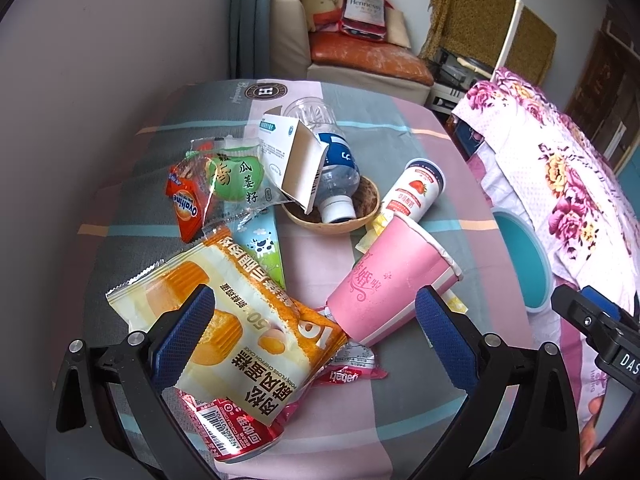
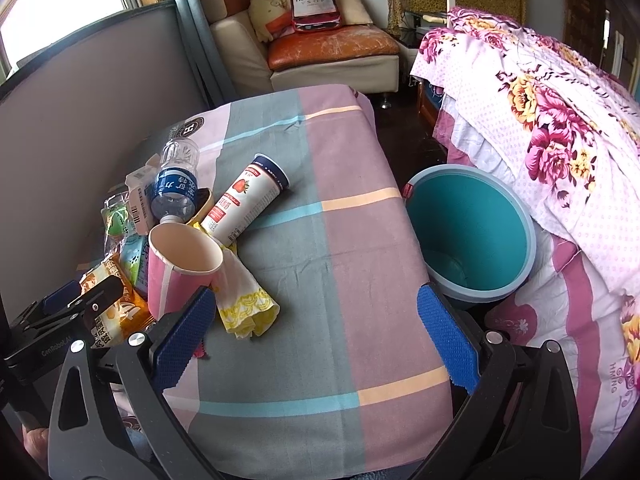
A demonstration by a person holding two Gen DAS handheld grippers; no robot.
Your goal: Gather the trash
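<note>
the desk [image 2: 344, 240], under a checked cloth, stood beside a bed with a flowered quilt [image 2: 560, 120]; a teal bin [image 2: 472, 236] sat on the floor in the gap between them, and a sofa [image 2: 328, 52] stood at the far wall. the trash lay heaped on the desk's left part. a clear water bottle [image 1: 332, 160] rested neck-down in a wooden bowl [image 1: 360, 216] with a torn white carton [image 1: 292, 152] leaning against it. a strawberry yoghurt cup [image 1: 416, 192] lay on its side just right of the bowl. a pink paper cup [image 1: 388, 288] lay tipped over, its mouth toward the bin, a yellow-edged napkin [image 2: 244, 300] under it. an orange cake wrapper [image 1: 240, 320] covered a red can [image 1: 236, 436], and smaller sweet packets [image 1: 216, 188] crowded the left. the left tongs [image 1: 316, 332] stood wide apart over the wrapper and pink cup, gripping nothing. the right tongs [image 2: 320, 328] gaped wide over bare cloth, empty.
</note>
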